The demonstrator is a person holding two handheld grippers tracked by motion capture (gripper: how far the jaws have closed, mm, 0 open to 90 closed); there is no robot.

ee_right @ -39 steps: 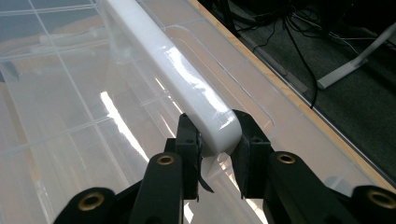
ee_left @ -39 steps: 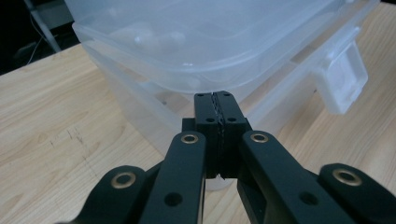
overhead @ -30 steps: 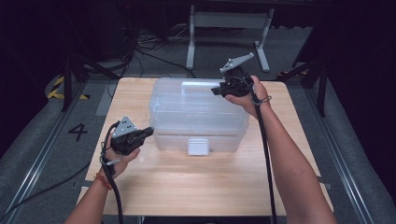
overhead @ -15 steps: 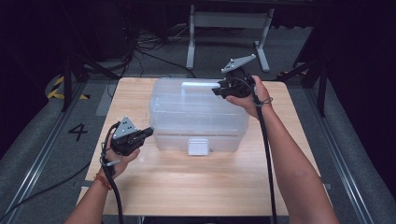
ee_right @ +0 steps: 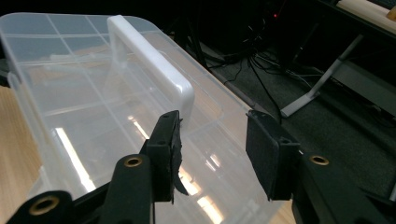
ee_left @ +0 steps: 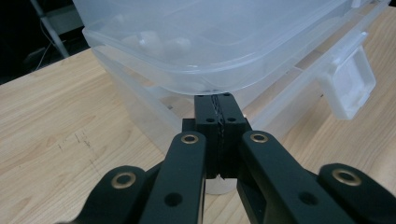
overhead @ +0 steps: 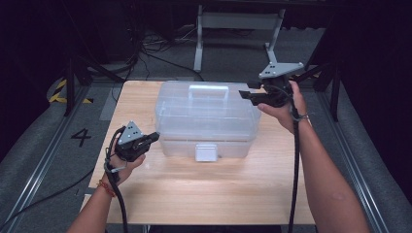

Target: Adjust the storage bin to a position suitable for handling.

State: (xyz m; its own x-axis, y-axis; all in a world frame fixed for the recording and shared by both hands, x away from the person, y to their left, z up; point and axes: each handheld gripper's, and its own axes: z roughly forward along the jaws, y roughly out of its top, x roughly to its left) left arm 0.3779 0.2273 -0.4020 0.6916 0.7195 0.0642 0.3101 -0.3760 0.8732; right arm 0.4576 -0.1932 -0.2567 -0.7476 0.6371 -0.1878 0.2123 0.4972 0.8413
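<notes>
Your right gripper (overhead: 248, 95) has its jaws spread with nothing between them; they have just been opening, and in the right gripper view (ee_right: 212, 154) they hang over the far right corner of the clear plastic box's (overhead: 206, 119) lid, just beside the end of the white handle (ee_right: 152, 65), without touching it. Your left gripper (overhead: 154, 136) has its jaws pressed flat together, pad against pad; in the left gripper view (ee_left: 219, 105) their tips sit under the overhanging rim of the lid at the box's near left corner, and they look to be touching it, though the contact itself is hard to make out. The box stands closed in the middle of the wooden surface (overhead: 214, 189), a little toward the far edge, its white latch (overhead: 206, 152) on the near side facing you. Your left hand (overhead: 121, 162) rests low near the surface, while your right hand (overhead: 286, 104) is held up beside the box's right end.
</notes>
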